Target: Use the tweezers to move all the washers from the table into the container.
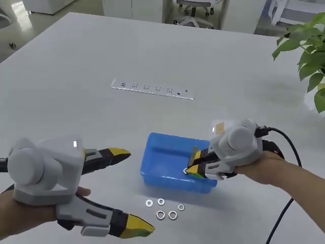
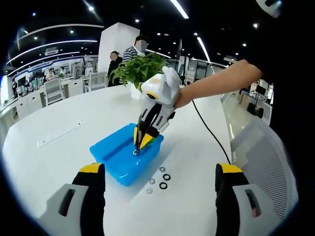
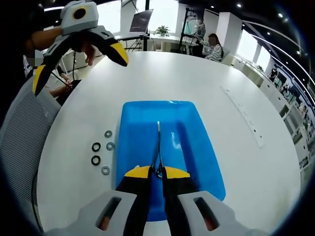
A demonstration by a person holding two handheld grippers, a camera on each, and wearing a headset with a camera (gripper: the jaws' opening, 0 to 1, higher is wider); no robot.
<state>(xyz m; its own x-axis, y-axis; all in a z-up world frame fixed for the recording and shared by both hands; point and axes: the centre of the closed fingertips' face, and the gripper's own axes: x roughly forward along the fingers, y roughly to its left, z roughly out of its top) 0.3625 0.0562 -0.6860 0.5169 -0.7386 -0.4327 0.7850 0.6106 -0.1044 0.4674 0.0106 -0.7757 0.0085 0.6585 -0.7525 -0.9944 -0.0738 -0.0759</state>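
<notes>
- The right gripper (image 3: 158,173) has its jaws pressed together on the tweezers (image 3: 158,140). These point forward from it, with the tips over the floor of the blue container (image 3: 197,147).
- Five washers (image 3: 96,146) lie on the table (image 1: 152,46) to the left of its jaws, outside the container's long wall (near, not touching).
- The left gripper (image 1: 130,189) has its jaws spread wide and holds nothing. The washers lie just ahead of its lower jaw.
- A broad bare stretch of table separates the container's far wall from a power strip (image 1: 152,89).
</notes>
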